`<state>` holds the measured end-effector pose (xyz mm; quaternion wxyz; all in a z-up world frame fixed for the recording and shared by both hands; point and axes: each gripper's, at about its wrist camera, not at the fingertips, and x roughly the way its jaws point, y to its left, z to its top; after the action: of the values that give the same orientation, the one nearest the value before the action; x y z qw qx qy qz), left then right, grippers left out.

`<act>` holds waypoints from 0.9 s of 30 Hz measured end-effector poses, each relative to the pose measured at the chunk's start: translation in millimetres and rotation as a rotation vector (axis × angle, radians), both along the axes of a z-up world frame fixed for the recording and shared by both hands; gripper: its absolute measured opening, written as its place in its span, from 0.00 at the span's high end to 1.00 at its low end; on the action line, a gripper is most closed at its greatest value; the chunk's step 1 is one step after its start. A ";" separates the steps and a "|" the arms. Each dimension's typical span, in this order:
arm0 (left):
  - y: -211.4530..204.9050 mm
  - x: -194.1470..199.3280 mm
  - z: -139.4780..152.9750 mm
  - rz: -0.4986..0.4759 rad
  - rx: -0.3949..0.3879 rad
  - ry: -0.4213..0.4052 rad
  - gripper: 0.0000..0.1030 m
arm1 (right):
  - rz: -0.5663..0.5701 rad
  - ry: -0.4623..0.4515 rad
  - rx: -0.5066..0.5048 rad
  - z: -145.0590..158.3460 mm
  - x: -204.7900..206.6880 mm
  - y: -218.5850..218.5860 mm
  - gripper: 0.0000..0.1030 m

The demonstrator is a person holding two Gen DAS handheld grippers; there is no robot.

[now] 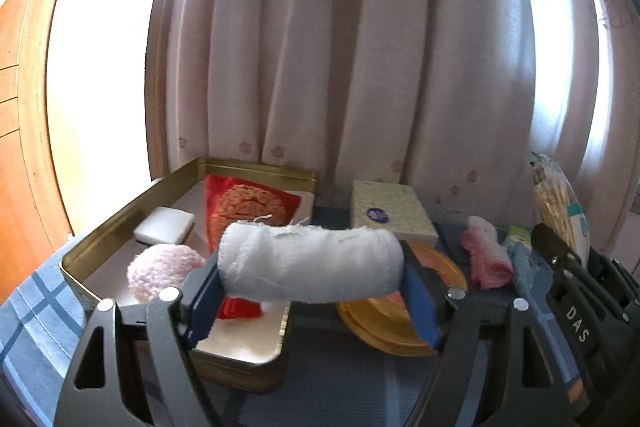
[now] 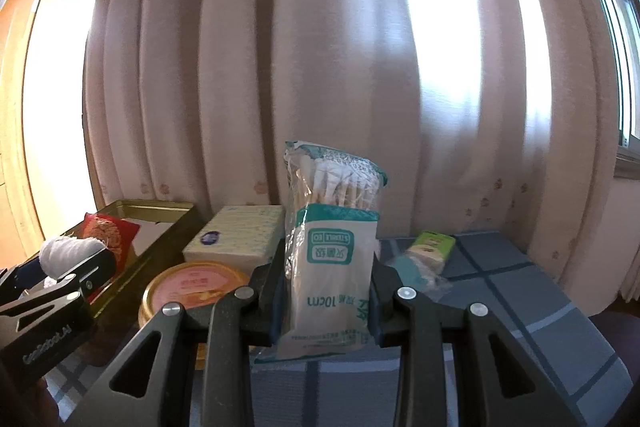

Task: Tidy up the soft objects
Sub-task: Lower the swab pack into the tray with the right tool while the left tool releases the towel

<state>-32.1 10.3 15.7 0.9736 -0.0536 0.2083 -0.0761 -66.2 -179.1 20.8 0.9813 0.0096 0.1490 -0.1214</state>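
1 gauze roll [image 1: 310,265], 1 swab bag [image 2: 330,255], 1 tin [image 1: 120,223], 2 grippers [image 1: 308,301].

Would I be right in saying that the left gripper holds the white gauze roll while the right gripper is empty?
Not quite: the right gripper is shut on the bag of cotton swabs, as the right wrist view shows. The left gripper does hold the white gauze roll.

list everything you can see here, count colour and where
gauze roll: 1, white, held crosswise above the tin's near corner
cotton swab bag: 1, white and teal, held upright
tin: 1, gold, left on the table
red pouch: 1, in tin
white pad: 1, in tin
pink puff: 1, in tin
tissue pack: 1, pale yellow, beside tin
round lid: 1, yellow-rimmed, pink top
pink cloth: 1, right
curtain: pinkish, behind
left hand-held gripper: black
right hand-held gripper: black
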 end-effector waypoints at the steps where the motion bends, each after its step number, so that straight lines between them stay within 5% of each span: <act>1: 2.3 0.9 0.0 0.003 0.000 0.002 0.24 | 0.007 0.001 -0.004 -0.1 1.7 3.5 0.66; 16: 48.3 15.3 10.5 0.079 0.013 0.008 0.24 | 0.107 0.017 -0.026 -1.1 23.9 52.4 0.66; 27: 110.2 46.3 18.6 0.201 0.054 0.056 0.24 | 0.299 0.120 -0.032 -2.6 62.4 119.4 0.66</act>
<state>14.2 120.5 34.3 0.9712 -0.0499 0.2312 0.0290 -3.7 -59.7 18.3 0.9778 -0.0355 0.2051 0.0236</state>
